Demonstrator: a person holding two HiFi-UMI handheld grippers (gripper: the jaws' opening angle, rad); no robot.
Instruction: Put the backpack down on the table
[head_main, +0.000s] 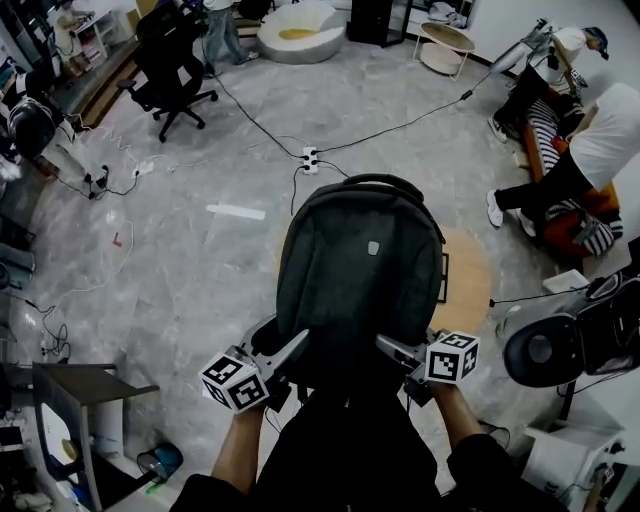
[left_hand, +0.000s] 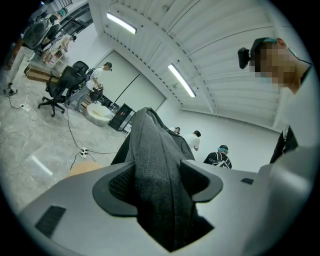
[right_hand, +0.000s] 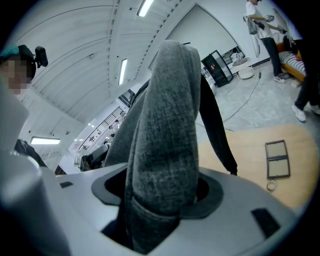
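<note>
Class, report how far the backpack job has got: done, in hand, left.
Done: backpack is over the wooden table. In hand: left gripper and right gripper each clamp its fabric. Left: set it down, open both jaws.

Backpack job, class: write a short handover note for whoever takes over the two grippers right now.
Left gripper: shut on grey fabric at the backpack's left side.
Right gripper: shut on a grey padded part at its right side.
Backpack: held upright between both grippers, over the round wooden table; whether its base touches the top cannot be told.
Done: backpack is at the table.
Left: lower it until it rests, clear of the flat framed item on the tabletop, then open both jaws.
</note>
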